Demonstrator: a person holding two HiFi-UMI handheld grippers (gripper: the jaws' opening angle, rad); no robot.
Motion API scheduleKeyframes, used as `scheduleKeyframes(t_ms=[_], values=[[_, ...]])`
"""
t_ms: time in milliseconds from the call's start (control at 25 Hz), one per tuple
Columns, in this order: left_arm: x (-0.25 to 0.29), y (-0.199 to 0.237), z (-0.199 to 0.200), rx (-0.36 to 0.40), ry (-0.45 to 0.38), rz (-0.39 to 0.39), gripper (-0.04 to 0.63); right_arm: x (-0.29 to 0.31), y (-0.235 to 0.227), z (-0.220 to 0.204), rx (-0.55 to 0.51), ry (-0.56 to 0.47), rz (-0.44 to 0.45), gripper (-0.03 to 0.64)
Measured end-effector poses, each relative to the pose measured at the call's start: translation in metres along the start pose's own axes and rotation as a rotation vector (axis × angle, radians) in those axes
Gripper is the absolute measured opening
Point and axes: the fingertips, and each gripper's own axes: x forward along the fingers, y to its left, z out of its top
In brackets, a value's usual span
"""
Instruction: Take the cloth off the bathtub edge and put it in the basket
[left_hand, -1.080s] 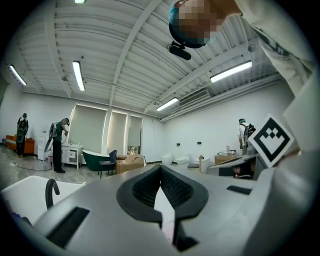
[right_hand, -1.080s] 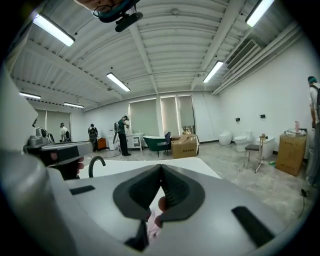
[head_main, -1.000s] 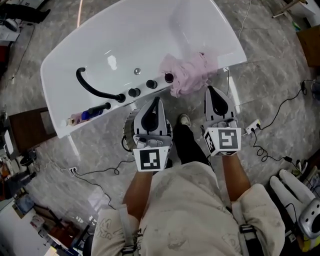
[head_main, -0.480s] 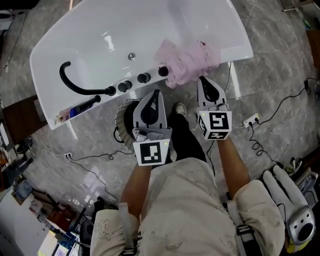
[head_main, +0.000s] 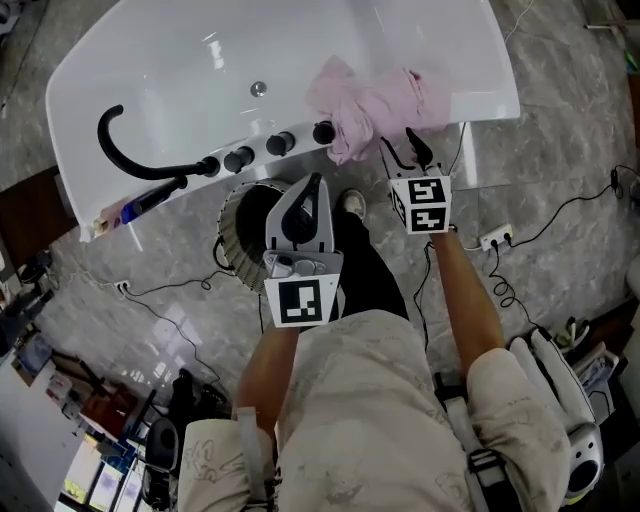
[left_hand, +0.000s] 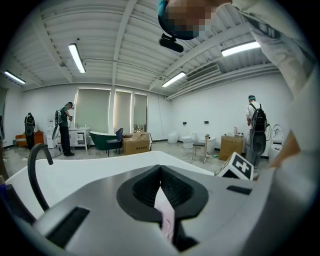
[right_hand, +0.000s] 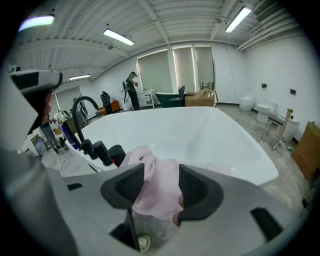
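A crumpled pink cloth (head_main: 375, 100) hangs over the near edge of the white bathtub (head_main: 200, 70). My right gripper (head_main: 403, 150) is just below the cloth's lower edge. Its jaws are opening and the pads press on nothing. In the right gripper view the cloth (right_hand: 155, 187) shows in the gap just beyond the jaws. My left gripper (head_main: 314, 183) is shut and empty. It hovers over the round ribbed basket (head_main: 230, 238), which stands on the floor against the tub.
A black curved faucet (head_main: 120, 150) and three black knobs (head_main: 280, 143) sit on the tub rim left of the cloth, with bottles (head_main: 140, 205) further left. Cables and a power strip (head_main: 492, 240) lie on the marble floor. The person's shoe (head_main: 350, 204) is by the basket.
The right gripper has moved forward to the cloth's edge and its jaws have gone from shut to apart. The left gripper stays shut and now hangs over the basket.
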Motion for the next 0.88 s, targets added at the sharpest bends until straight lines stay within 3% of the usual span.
scheduleKeyframes(t_ms=[200, 360, 560, 880], values=[[0.002, -0.002, -0.008, -0.006, 0.019, 0.008, 0.003, 0.033, -0.005, -0.026, -0.082, 0.129, 0.076, 0.273], [0.003, -0.002, -0.016, -0.001, 0.033, 0.007, 0.003, 0.05, 0.0, -0.042, -0.237, 0.222, 0.14, 0.31], [0.004, -0.002, -0.02, -0.009, 0.041, 0.013, 0.003, 0.071, -0.006, -0.05, -0.423, 0.289, 0.158, 0.337], [0.008, 0.002, -0.024, 0.009, 0.059, 0.007, 0.003, 0.084, -0.004, -0.052, -0.489, 0.31, 0.249, 0.359]])
